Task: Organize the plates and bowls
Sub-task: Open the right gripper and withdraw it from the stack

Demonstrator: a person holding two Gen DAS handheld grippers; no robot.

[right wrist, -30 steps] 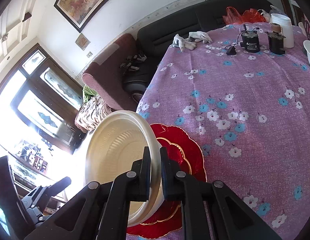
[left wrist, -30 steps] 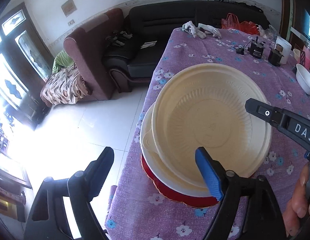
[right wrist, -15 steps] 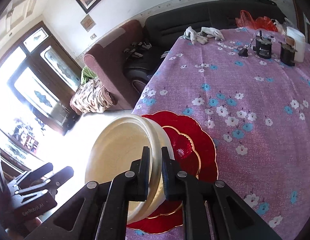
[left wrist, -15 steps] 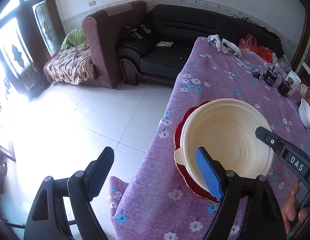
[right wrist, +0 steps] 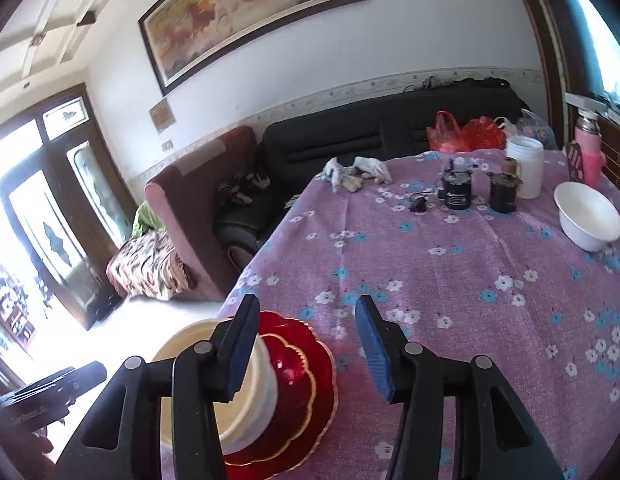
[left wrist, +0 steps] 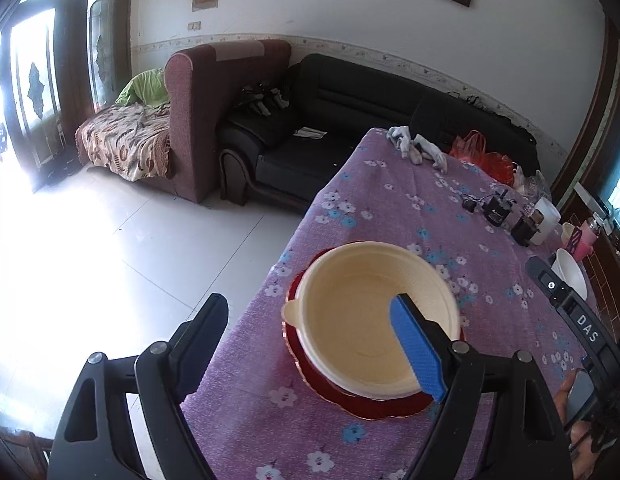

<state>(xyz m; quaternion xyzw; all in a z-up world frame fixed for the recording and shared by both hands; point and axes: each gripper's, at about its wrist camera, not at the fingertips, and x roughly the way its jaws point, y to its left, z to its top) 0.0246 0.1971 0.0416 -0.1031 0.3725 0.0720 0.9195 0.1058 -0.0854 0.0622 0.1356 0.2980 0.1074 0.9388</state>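
A cream bowl (left wrist: 362, 332) sits nested in a second cream bowl on a red scalloped plate (left wrist: 370, 406), near the left edge of the purple flowered table (left wrist: 410, 200). My left gripper (left wrist: 310, 340) hangs open above and in front of this stack, touching nothing. The right wrist view shows the same cream bowls (right wrist: 258, 388) and red plate (right wrist: 310, 364) low on the left. My right gripper (right wrist: 308, 320) is opening just above them. Its left finger overlaps the bowl in the picture, and no thing is between the pads. A white bowl (right wrist: 588, 216) stands at the far right.
At the table's far end lie grey gloves (right wrist: 358, 172), two dark small devices (right wrist: 456, 192), a white jar (right wrist: 526, 166), a pink flask (right wrist: 588, 152) and red bags (right wrist: 466, 132). A black sofa (left wrist: 350, 120) and a maroon armchair (left wrist: 206, 112) stand beyond the white floor.
The right gripper let go of the cream bowl's rim, opened and rose. The bowl went from tilted to level on the red plate. The left gripper drew back and up.
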